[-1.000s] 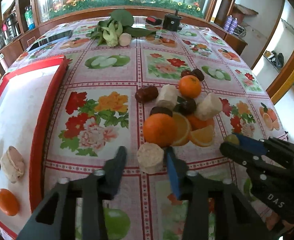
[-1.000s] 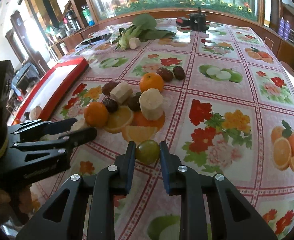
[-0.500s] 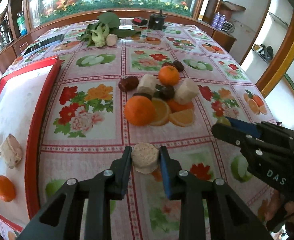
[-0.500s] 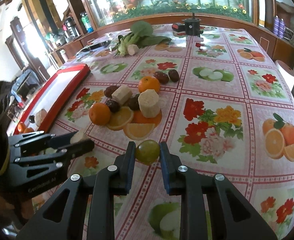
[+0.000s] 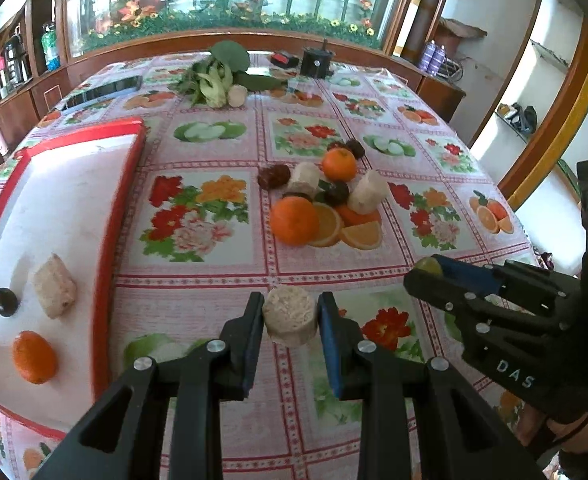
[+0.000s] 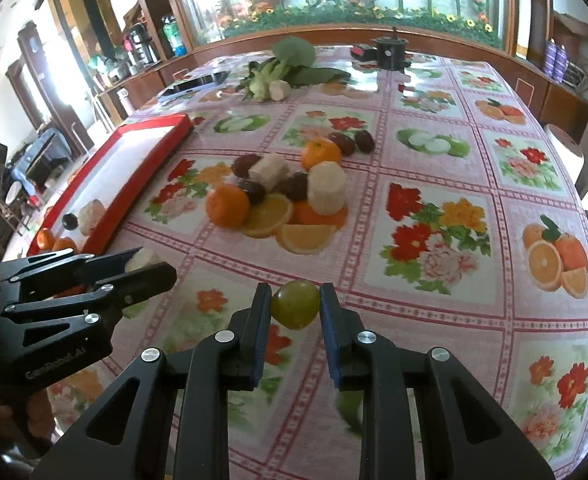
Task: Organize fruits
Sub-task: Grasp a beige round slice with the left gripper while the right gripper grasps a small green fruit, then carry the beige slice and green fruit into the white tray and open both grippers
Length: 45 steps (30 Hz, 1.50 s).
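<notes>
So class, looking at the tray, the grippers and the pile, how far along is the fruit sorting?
Done: a few pieces lie on the red tray.
In hand: the left gripper holds a pale chunk; the right gripper holds a green grape.
Left: the pile on the tablecloth.

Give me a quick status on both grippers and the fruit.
Left gripper shut on pale chunk. Right gripper shut on green grape. Red tray at left, path clear.
</notes>
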Tool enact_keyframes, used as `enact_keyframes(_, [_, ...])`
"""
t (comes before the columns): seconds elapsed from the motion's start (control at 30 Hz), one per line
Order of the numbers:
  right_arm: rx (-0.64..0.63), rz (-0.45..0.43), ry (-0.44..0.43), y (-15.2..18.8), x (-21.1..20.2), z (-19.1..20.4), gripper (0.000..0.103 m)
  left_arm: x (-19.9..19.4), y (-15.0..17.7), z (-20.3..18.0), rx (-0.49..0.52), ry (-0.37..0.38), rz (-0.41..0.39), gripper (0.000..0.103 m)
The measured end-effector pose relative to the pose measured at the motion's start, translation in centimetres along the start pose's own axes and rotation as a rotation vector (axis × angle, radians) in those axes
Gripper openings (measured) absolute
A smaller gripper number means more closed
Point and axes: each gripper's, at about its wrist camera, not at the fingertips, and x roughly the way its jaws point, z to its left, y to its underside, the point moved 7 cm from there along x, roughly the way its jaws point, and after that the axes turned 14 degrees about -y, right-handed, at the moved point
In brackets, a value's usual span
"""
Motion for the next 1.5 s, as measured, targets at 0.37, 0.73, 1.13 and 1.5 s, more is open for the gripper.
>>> enact_keyframes(0.37, [-0.11,0.018,-0.056,-2.9,2.8,6.8,0.024,-1.8,-0.8,6.3,-0.076,-0.045,-0.042,0.03])
enact_keyframes(0.73, [-0.223,0.051,-0.127,-5.9,6.8,14.4,0.024,-2.1,-1.0,15.3,-0.196,-0.128,-0.047,0.03])
enact_keyframes(1.13, [-0.276,0.06,-0.164,-9.7,12.2,19.2,0.024,0.3,-2.8,24.1,-0.281,-0.251,-0.03,0.03])
enact_keyframes(1.5, [-0.227,0.137,-0.151,-10.1,17.3,18.4,0.024,4.8,-3.3,26.4,-0.318,-0.257,0.04,0.03])
